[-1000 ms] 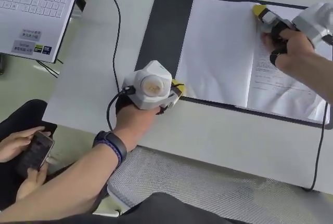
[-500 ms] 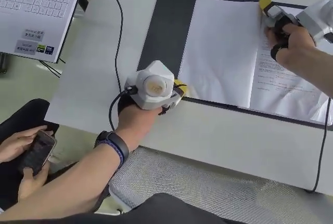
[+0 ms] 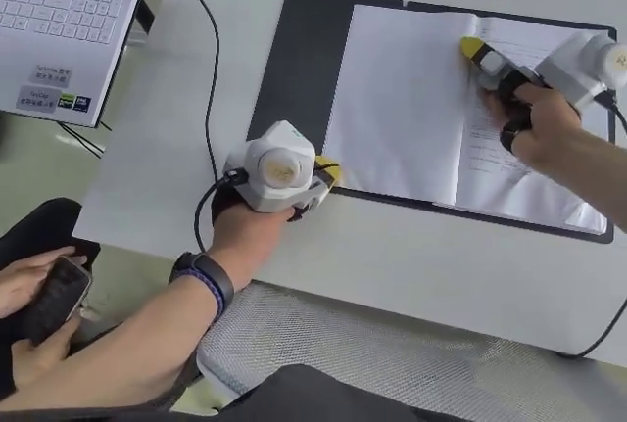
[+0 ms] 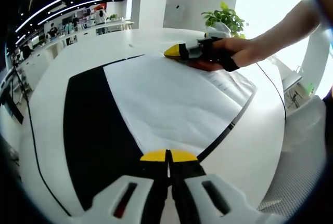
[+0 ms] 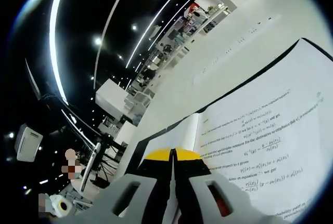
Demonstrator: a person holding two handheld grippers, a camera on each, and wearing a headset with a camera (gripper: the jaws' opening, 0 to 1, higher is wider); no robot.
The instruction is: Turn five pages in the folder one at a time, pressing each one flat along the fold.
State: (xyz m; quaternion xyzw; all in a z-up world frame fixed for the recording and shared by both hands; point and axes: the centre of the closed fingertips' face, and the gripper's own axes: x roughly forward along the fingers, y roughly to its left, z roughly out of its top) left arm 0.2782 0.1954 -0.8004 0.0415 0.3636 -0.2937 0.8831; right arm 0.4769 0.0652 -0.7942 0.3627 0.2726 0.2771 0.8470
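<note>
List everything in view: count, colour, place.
table: 1, white, under everything
folder: 1, black, open on the table
pages: 2 showing, white; blank left of the fold, printed right
laptop: 1, white, upper left
cables: 2, black, one to each gripper
phone: 1, dark, in another person's hands
chair: 1, grey mesh, near side
plant: 1, green, beyond the table
left gripper: white, yellow tips, jaws shut, folder's near edge
right gripper: same, jaws shut, at the fold

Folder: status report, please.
Left tool shut at folder near edge. Right tool shut, tip at its fold. Laptop and cable left of folder.
</note>
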